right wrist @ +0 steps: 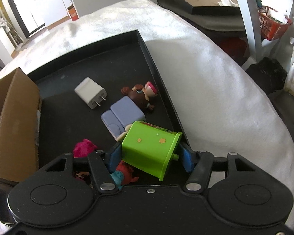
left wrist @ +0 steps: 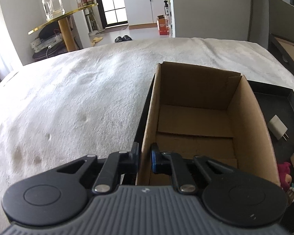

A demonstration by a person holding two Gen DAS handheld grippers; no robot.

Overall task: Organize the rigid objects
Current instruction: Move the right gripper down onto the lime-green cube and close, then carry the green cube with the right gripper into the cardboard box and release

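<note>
My left gripper (left wrist: pixel 144 157) is shut on the near left wall of an empty open cardboard box (left wrist: pixel 196 121), one finger outside and one inside. The box stands in a black tray (right wrist: pixel 151 54) on a white blanket. My right gripper (right wrist: pixel 150 156) is shut on a green plastic toy box (right wrist: pixel 149 148) and holds it tilted above the tray's near right corner. In the tray lie a white plug charger (right wrist: pixel 91 93), a lilac block (right wrist: pixel 122 113), a brown-haired doll (right wrist: pixel 142 96), a pink plush toy (right wrist: pixel 84 147) and a red and teal toy (right wrist: pixel 121 174) under the gripper.
The cardboard box also shows at the left of the right wrist view (right wrist: pixel 13 121). The white blanket (left wrist: pixel 68 101) spreads left and beyond the tray. A gold side table with a glass jar (left wrist: pixel 53 4) stands far left. A red basket (right wrist: pixel 272 23) stands far right.
</note>
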